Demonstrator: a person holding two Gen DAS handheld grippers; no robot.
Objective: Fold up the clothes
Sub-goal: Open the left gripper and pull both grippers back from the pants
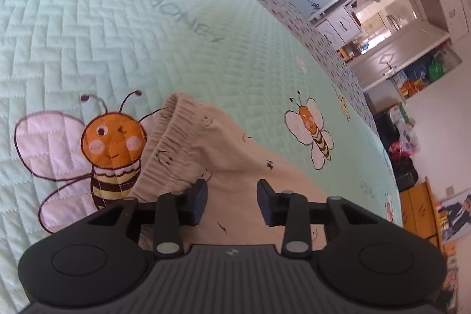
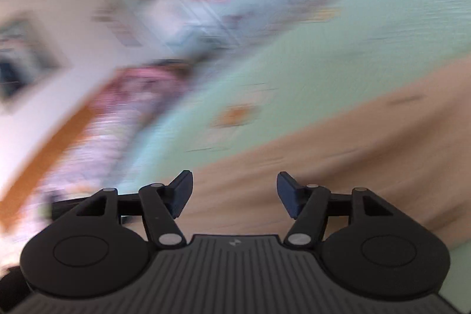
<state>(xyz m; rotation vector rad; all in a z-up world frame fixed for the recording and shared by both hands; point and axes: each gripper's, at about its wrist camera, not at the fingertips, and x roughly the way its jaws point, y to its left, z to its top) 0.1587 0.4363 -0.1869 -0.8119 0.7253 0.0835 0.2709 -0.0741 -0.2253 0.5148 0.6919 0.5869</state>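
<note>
Quilted bedspread [image 1: 147, 34]; left hand-held gripper [image 1: 232, 200] agape, empty.

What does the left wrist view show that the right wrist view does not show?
Only the left wrist view: sharp detail. It shows the elastic waistband of the beige trousers, the big embroidered bee beside it, the word HONEY on the quilt, and white cupboards behind the bed.

Only the right wrist view: heavy motion blur, a white wall and an orange strip at the left.

Both: the mint green quilt, the beige garment on it, and an open gripper, left gripper and right gripper, with nothing between the fingers.
</note>
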